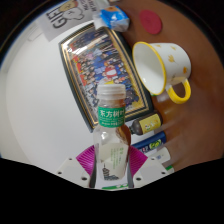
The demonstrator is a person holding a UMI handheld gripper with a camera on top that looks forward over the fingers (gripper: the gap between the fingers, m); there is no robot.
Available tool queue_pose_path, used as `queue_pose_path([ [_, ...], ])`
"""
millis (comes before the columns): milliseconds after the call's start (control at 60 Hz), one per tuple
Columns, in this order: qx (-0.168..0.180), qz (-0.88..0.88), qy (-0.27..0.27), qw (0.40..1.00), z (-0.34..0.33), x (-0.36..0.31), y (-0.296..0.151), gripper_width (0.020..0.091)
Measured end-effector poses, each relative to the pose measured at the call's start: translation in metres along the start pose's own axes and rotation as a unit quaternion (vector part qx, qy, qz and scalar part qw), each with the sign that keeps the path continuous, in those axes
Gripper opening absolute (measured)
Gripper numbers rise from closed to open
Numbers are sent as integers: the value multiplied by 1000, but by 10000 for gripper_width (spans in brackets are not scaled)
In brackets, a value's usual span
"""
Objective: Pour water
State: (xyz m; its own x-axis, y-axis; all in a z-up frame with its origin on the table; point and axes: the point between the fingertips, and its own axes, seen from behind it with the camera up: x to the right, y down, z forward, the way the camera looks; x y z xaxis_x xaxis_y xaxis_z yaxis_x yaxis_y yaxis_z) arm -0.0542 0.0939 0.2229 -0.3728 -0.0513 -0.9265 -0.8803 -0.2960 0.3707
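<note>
Looking forward along the hand-held gripper (pixel 113 172), the single gripper view shows a clear plastic water bottle (pixel 112 140) standing upright between the two fingers. Both pink pads (pixel 89 160) press against its sides, so the hand-held gripper is clamped on the bottle. The bottle has a green label with white lettering, and its white cap (pixel 110 93) looks to be on.

Just beyond the bottle, on the brown tabletop (pixel 195 130), a yellow mug (pixel 162 66) with pale dots lies tilted, its white inside facing the camera and its handle toward the near edge. Beside the mug, further toward the tabletop's middle, a framed picture (pixel 99 63) lies flat. A small yellow object (pixel 148 124) sits between the bottle and the mug. Papers and a blue item lie at the far edge, too small to identify.

Judging from this, the step in hand is carrying the gripped bottle toward the mug. The next move calls for bringing the bottle's mouth over the mug's opening and tipping it; the cap and the tilted mug could both hinder pouring.
</note>
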Motion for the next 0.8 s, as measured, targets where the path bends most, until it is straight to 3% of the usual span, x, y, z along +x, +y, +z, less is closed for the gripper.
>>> queue_pose_path([
  [300,-5,68,8,998,5,22,-24,429],
  [500,-28,-160,76,984,-4,14,-28,427],
  [667,-17,-478,106,872,-22,-44,-73,431],
  [800,27,-657,123,744,-37,-89,-133,429],
])
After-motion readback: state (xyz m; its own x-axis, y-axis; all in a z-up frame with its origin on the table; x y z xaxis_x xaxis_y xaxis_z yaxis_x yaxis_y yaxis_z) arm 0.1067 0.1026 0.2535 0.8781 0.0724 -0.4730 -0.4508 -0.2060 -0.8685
